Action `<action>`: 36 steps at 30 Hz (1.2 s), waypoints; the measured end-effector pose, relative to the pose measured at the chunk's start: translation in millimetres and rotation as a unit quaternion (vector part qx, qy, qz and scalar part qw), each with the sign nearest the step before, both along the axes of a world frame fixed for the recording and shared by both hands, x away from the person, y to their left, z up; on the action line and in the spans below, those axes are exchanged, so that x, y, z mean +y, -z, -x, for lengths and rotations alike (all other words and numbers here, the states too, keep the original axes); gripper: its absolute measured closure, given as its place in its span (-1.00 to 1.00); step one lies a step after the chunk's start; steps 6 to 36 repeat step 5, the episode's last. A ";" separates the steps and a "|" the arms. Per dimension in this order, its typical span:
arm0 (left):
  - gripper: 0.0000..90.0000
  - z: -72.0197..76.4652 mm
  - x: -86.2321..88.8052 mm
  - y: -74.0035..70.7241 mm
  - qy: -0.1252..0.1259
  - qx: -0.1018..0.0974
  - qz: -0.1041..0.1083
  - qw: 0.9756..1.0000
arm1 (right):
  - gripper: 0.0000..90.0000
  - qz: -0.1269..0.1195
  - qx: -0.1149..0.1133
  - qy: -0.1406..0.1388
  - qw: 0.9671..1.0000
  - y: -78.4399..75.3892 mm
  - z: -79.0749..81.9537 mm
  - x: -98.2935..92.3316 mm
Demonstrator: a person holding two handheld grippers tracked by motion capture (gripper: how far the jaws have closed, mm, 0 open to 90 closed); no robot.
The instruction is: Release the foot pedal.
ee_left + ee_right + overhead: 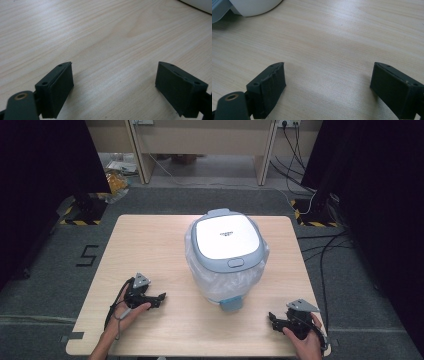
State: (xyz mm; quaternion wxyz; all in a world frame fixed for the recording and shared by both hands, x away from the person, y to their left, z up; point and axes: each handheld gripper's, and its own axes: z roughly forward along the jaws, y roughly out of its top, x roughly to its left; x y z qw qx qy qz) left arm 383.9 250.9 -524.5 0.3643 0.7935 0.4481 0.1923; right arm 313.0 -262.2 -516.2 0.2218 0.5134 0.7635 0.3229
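both black 2-jaw tongs, left tongs (pixel 159 298) and right tongs (pixel 273 318), rest released on the pale wooden surface (pixel 155 245), likely pre-start; next, reach the white grey-rimmed lidded bin (pixel 226 257).

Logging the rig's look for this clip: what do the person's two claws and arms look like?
Both the left claw and right claw are black, each topped by a grey three-cornered plate. Their jaws are flat black blocks with small screw holes. A dark cable trails from each. The forearms are bare, no sleeves visible.
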 end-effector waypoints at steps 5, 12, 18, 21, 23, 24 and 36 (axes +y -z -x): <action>-0.69 0.0 0.0 0.0 0.000 0.000 0.000 1.000 | -0.71 0.000 0.000 0.000 1.000 0.0 0.0 0.0; -0.69 0.0 0.0 0.0 0.000 0.000 0.000 1.000 | -0.71 0.000 0.000 0.000 1.000 0.0 0.0 0.0; -0.69 0.0 0.0 0.0 0.000 0.000 0.000 1.000 | -0.71 0.000 0.000 0.000 1.000 0.0 0.0 0.0; -0.69 0.0 0.0 0.0 0.000 0.000 0.000 1.000 | -0.71 0.000 0.000 0.000 1.000 0.0 0.0 0.0; -0.69 0.0 0.0 0.0 0.000 0.000 0.000 1.000 | -0.71 0.000 0.000 0.000 1.000 0.0 0.0 0.0; -0.69 0.0 0.0 0.0 0.000 0.000 0.000 1.000 | -0.71 0.000 0.000 0.000 1.000 0.0 0.0 0.0; -0.69 0.0 0.0 0.0 0.000 0.000 0.000 1.000 | -0.71 0.000 0.000 0.000 1.000 0.0 0.0 0.0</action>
